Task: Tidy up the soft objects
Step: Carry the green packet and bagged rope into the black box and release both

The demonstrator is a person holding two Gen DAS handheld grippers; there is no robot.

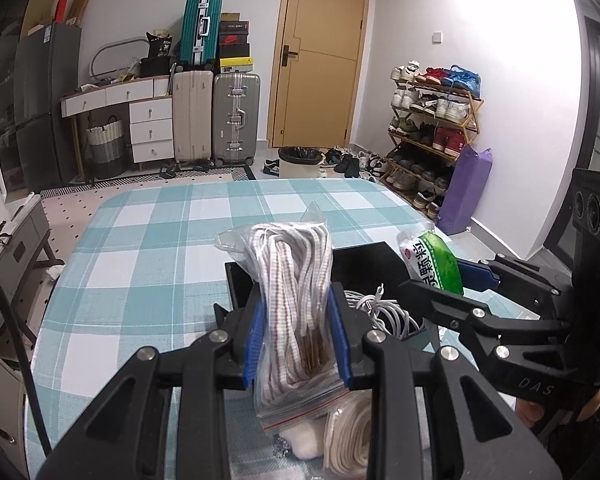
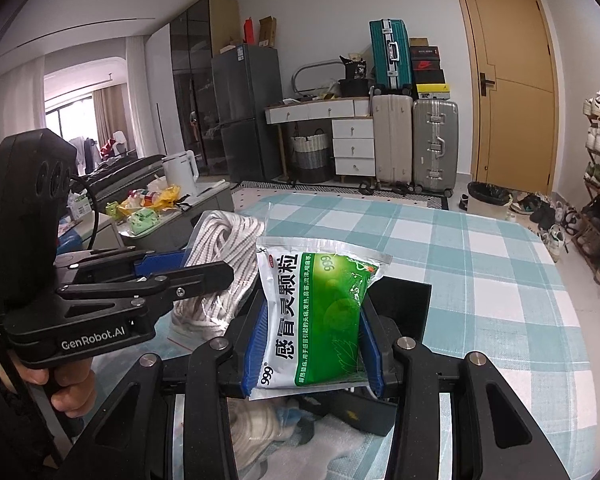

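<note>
The black box (image 1: 364, 268) sits open-topped on the checked surface (image 1: 148, 248), with a coil of white cable (image 1: 380, 312) lying inside it, and it is the place both held things look bound for. It lies directly ahead of and just below the two claws, its long axis running roughly across the left wrist view. The left claw (image 1: 300, 340) is clamped tight on a clear zip bag of white cord (image 1: 296, 300), which stands upright between the blue pads with its long axis pointing up and away, its top hanging over the box's near left corner. The right claw (image 2: 312, 344) is pressed shut on a green and white medicine sachet (image 2: 320, 312), also held upright, with the box's dark wall (image 2: 404, 304) showing just behind and beneath it. Of the two, the right claw seems nearer the box's open middle, while the left hangs at its edge. Both hands hold their claws tilted gently downward, side by side and close together. More soft things, a folded white strap (image 1: 348, 436) among them, lie on the surface below the left claw.
</note>
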